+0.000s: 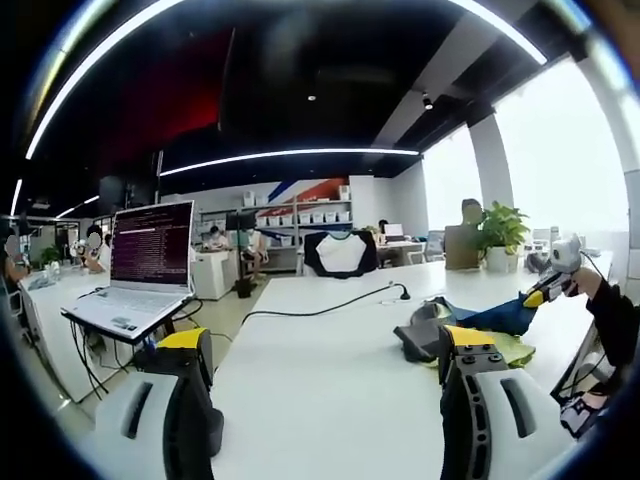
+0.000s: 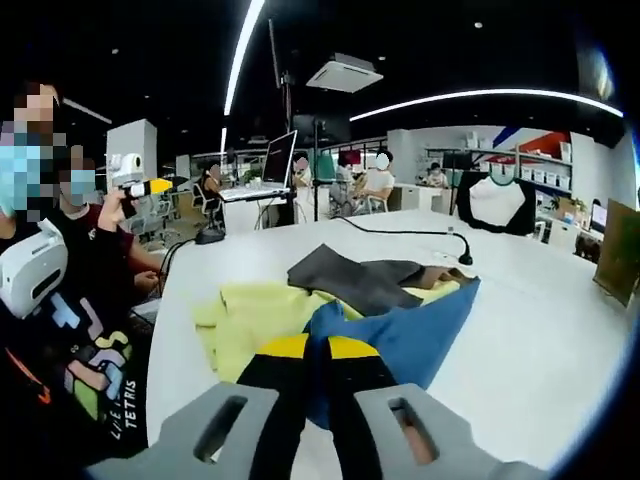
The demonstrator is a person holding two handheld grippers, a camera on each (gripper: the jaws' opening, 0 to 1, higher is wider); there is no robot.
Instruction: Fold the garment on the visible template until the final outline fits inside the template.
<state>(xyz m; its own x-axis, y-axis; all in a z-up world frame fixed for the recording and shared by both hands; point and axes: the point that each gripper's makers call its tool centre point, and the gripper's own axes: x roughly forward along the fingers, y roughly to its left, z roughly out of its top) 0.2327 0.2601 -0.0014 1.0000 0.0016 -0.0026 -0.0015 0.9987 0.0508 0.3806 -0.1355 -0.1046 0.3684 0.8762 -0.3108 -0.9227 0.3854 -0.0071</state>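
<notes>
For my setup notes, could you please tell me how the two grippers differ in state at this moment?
The left gripper has its jaws spread wide apart with nothing between them, hovering over bare white table; the right gripper has its jaws pressed together on the edge of the blue garment. The left one sits away from the clothes, the right one at the pile. Both have black jaws with yellow tips.
</notes>
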